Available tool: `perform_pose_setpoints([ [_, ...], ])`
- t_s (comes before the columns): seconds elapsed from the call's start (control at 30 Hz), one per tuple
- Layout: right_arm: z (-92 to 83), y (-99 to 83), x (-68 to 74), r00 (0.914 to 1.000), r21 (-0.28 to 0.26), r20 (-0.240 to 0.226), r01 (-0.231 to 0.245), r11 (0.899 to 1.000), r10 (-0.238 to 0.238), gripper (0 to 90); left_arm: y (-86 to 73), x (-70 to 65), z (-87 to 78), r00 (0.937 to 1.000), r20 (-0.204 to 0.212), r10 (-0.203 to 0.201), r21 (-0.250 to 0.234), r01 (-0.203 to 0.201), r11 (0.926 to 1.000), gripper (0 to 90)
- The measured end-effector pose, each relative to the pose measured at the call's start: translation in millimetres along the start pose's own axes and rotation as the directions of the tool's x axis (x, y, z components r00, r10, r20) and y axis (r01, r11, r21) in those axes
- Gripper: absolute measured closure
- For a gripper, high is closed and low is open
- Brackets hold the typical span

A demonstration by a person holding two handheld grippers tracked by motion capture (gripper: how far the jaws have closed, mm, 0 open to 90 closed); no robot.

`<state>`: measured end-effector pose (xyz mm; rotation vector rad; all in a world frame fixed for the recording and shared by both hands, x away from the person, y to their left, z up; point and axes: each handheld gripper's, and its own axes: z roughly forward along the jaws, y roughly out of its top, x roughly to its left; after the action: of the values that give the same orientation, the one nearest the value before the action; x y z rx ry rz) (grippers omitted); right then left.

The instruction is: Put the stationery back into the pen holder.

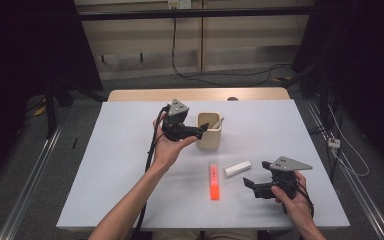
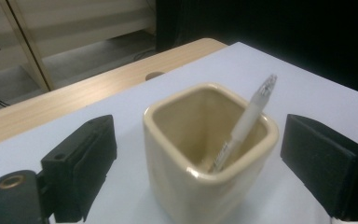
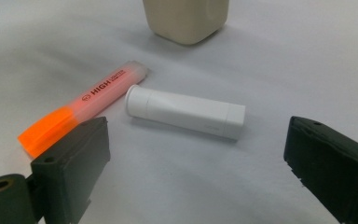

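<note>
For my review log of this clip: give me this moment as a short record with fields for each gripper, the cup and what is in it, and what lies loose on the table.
left gripper: open, jaws either side of the cup, not touching it
right gripper: open, low over the table, facing the white tube
cup: cream, square with rounded corners, upright on the table
in cup: one white pen, leaning on the rim
loose items: orange highlighter; white tube, both lying flat
contact: the two loose items lie close together; touching cannot be told
</note>
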<state>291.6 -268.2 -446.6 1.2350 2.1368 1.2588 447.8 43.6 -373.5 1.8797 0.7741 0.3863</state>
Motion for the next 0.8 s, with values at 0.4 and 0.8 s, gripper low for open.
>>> perform_pose_setpoints([
  [0.4,0.6,5.8,1.2,0.9991,0.046,-0.038,0.023,0.999,-0.022,10.2,-39.6,15.5,-47.7,0.9973,-0.074,0.007,0.055,-0.003,0.9985,6.1],
  [0.8,1.0,13.8,1.2,0.9981,0.097,-0.055,0.032,0.995,-0.027,10.1,-85.5,5.2,-95.9,0.9985,-0.047,0.026,0.123,-0.020,0.9922,6.2],
])
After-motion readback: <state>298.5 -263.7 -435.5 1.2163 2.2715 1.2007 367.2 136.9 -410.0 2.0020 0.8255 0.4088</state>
